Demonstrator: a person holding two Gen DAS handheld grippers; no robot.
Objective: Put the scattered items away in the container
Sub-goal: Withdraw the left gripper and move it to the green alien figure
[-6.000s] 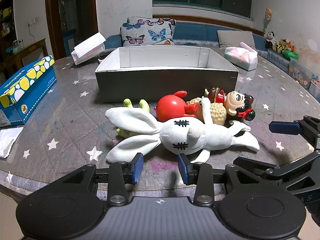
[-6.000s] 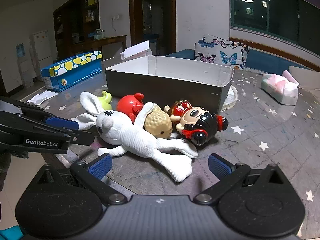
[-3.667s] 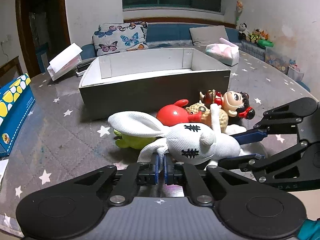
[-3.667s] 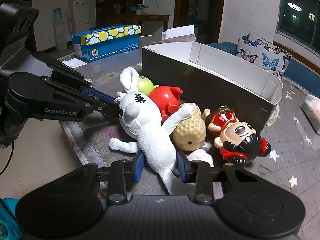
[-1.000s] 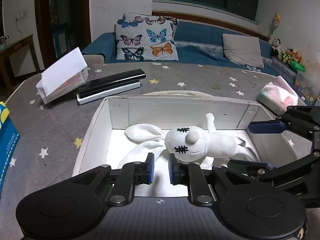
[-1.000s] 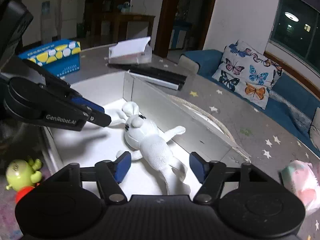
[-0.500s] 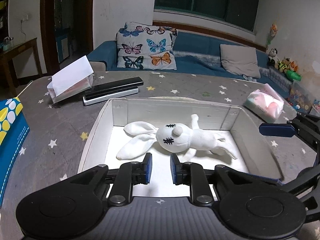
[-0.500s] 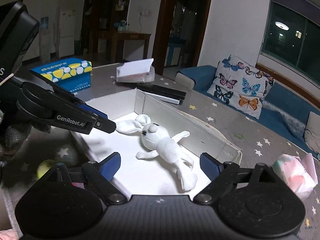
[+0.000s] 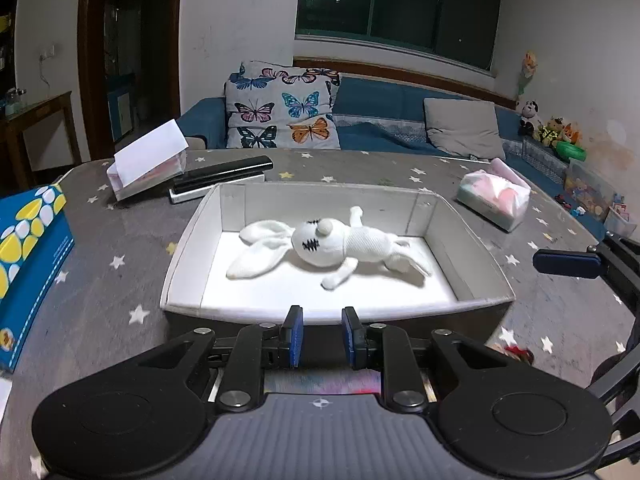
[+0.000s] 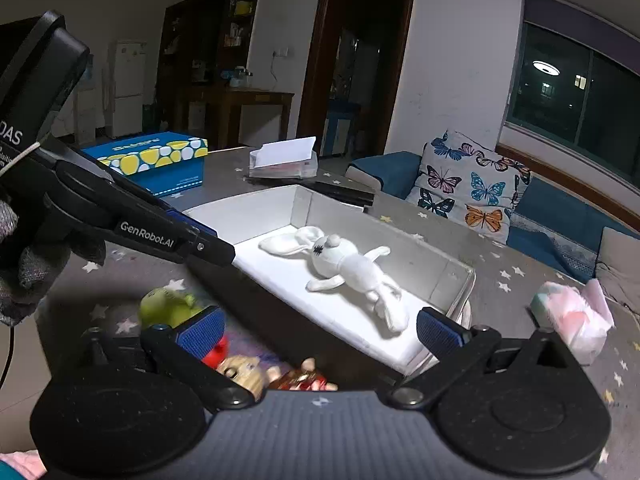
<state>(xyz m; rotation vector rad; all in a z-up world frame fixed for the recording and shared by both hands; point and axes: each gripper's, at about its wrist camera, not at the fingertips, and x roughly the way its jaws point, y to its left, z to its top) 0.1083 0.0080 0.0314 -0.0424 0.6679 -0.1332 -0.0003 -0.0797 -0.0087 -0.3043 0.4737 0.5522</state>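
Rabbit (image 9: 340, 242): in box (image 9: 182, 240), soft, light. Toys (image 10: 240, 368) at 6 o'clock of box: likely rigid, slick; grip bodies. Left gripper (image 9: 319, 336) part-spread, right gripper (image 10: 320, 330) wide, both empty.

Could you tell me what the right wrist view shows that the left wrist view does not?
Only the right wrist view shows the green toy and the doll on the table outside the box, near the open right gripper, plus the fridge. Only the left wrist view shows the plush toys by the far wall. Both show the rabbit lying in the box, the open left gripper, the blue carton and the tissue pack.
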